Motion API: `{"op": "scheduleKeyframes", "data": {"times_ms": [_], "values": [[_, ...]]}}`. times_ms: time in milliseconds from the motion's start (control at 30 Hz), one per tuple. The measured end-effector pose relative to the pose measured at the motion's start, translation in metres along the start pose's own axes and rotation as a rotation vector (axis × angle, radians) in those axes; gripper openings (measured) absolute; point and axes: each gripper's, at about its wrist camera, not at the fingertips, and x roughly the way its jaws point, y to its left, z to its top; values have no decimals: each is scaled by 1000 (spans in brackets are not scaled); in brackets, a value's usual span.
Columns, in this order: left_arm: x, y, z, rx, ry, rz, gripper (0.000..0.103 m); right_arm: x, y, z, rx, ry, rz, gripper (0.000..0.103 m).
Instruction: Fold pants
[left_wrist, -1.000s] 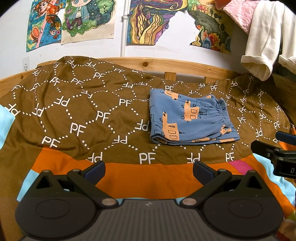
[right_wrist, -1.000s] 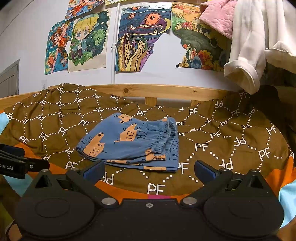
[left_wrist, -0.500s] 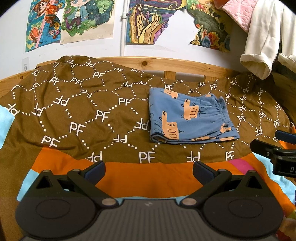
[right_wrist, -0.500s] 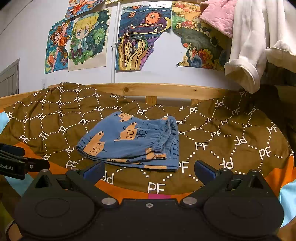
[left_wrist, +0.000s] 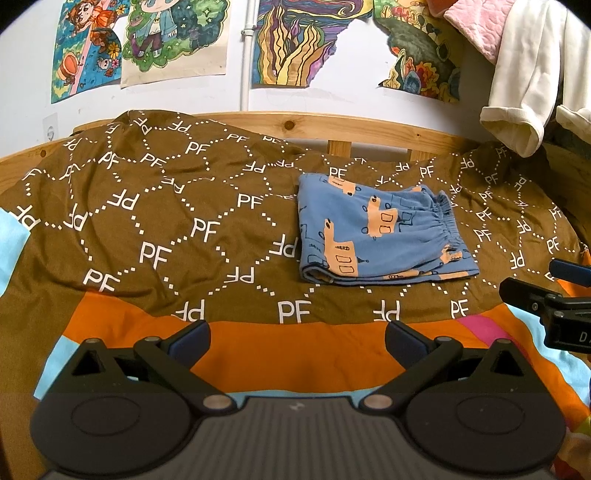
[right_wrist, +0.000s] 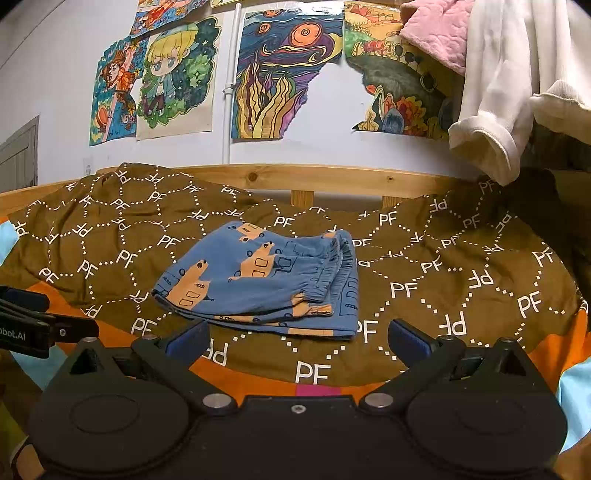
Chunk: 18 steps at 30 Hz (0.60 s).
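Blue pants (left_wrist: 376, 236) with orange truck prints lie folded into a compact stack on the brown bedspread, elastic waistband to the right; they also show in the right wrist view (right_wrist: 266, 284). My left gripper (left_wrist: 297, 341) is open and empty, held back over the orange band of the cover, short of the pants. My right gripper (right_wrist: 297, 341) is open and empty, just in front of the pants' near edge. Each gripper shows at the edge of the other's view.
The brown "PF" bedspread (left_wrist: 147, 221) covers the bed up to a wooden headboard rail (right_wrist: 332, 179). Posters hang on the wall behind. White and pink clothes (right_wrist: 509, 92) hang at the upper right.
Almost nothing has changed. Both grippers stay open and hold nearly still; the pants lie as before.
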Motion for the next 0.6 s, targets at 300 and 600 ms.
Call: {"op": "scheduleKeyframes", "data": {"times_ms": [300, 600], "values": [[1, 1, 0, -4, 11, -1, 103, 0, 0, 1, -1, 2, 1, 102], [5, 1, -1, 0, 45, 16, 103, 1, 1, -4, -1, 6, 1, 102]]}}
